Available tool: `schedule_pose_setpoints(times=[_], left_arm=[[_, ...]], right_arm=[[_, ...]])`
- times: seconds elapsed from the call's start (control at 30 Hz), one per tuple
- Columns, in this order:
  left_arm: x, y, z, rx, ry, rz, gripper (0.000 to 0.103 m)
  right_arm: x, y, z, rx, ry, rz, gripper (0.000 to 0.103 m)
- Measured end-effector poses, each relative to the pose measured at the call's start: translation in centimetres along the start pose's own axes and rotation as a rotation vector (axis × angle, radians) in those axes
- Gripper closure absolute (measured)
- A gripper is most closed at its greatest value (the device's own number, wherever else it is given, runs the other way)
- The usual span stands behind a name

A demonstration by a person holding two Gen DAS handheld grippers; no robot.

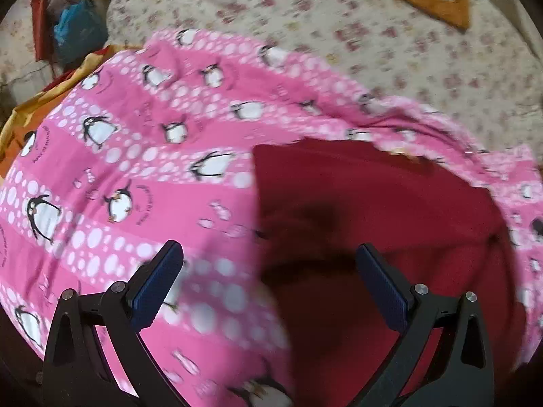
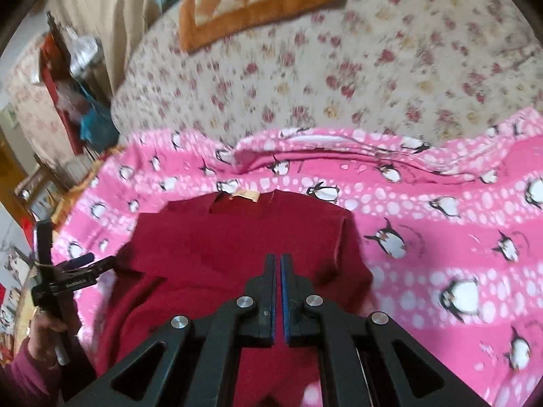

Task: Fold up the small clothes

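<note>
A small dark red top [image 2: 237,244] lies flat on a pink penguin blanket [image 2: 441,230], neck and tan label [image 2: 246,196] at the far end. In the left wrist view the red top [image 1: 373,220] fills the right half. My left gripper [image 1: 268,264] is open, jaws wide apart over the top's left edge, holding nothing; it also shows in the right wrist view [image 2: 86,262] at the top's left side. My right gripper [image 2: 277,261] is shut, jaws together above the middle of the top. No cloth shows between its pads.
The pink blanket [image 1: 135,169] covers a bed with a floral sheet [image 2: 373,68]. An orange checked cushion [image 2: 258,0] lies at the far end. Yellow-orange cloth [image 1: 40,108] sticks out at the left. Bags [image 1: 71,23] hang beyond the bed's left side.
</note>
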State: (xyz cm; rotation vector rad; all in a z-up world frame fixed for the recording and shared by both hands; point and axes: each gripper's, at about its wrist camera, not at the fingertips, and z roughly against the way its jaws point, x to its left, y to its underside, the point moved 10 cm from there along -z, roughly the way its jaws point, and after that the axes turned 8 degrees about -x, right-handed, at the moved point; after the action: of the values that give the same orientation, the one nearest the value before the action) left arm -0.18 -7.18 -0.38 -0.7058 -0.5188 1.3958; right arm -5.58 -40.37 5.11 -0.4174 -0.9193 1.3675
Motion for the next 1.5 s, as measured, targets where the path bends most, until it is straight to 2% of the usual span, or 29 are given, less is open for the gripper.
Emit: schedule_pose_setpoints(times=[0.03,0.07,0.1,0.27,0.33,0.47,0.53,0.67,0.87,1.07,1.23,1.3,1.4,1.5], left_arm=[[-0.7,0.1,0.5,-0.003,0.013,-0.006,0.001],[-1.5,0.4,1.1,-0.005,0.030,-0.019,0.001],[-2.5,0.7,1.6,-0.002,0.047,-0.038,0.001],[-5.6,2.1,2.8,0.013,0.082,-0.123,0.001],[-6.3,2.6,3.4,0.012,0.082,-0.150,0.001],[-6.5,3.4,4.0,0.007,0.072,-0.166,0.001],[-6.4,3.7,4.3,0.009,0.076,-0.162,0.001],[-6.5,4.6,4.7,0.016,0.087,-0.168,0.001],[-6.5,5.5,6.0,0.018,0.105,-0.191,0.001],[-5.2,5.0,7.1,0.015,0.134,-0.143,0.001],[-3.3,4.6,8.2,-0.004,0.151,-0.111,0.001],[-2.8,4.5,8.7,-0.009,0.169,-0.090,0.001],[-2.3,4.4,9.3,-0.010,0.201,-0.062,0.001],[-2.4,4.7,10.0,-0.006,0.250,-0.042,0.001]], right_arm=[[0.1,0.4,0.2,0.013,-0.005,-0.007,0.070],[0.2,1.2,0.7,0.028,-0.014,-0.015,0.050],[0.5,2.2,1.1,0.049,-0.033,-0.025,0.048],[1.4,7.1,2.3,0.132,-0.037,-0.033,0.048],[2.9,8.9,3.1,0.167,-0.087,-0.047,0.048],[6.1,10.5,5.3,0.148,-0.181,-0.026,0.048],[8.2,11.6,6.0,0.172,-0.249,-0.018,0.048],[9.4,14.1,5.3,0.232,-0.263,0.009,0.048],[9.3,17.3,2.3,0.311,-0.289,-0.056,0.052],[12.1,15.0,0.1,0.286,-0.369,-0.048,0.053],[13.9,10.3,-2.1,0.207,-0.429,-0.117,0.053],[14.1,8.8,-3.9,0.192,-0.405,-0.106,0.053],[13.6,8.8,-7.2,0.226,-0.341,-0.118,0.053],[13.7,8.5,-7.3,0.208,-0.326,-0.124,0.053]])
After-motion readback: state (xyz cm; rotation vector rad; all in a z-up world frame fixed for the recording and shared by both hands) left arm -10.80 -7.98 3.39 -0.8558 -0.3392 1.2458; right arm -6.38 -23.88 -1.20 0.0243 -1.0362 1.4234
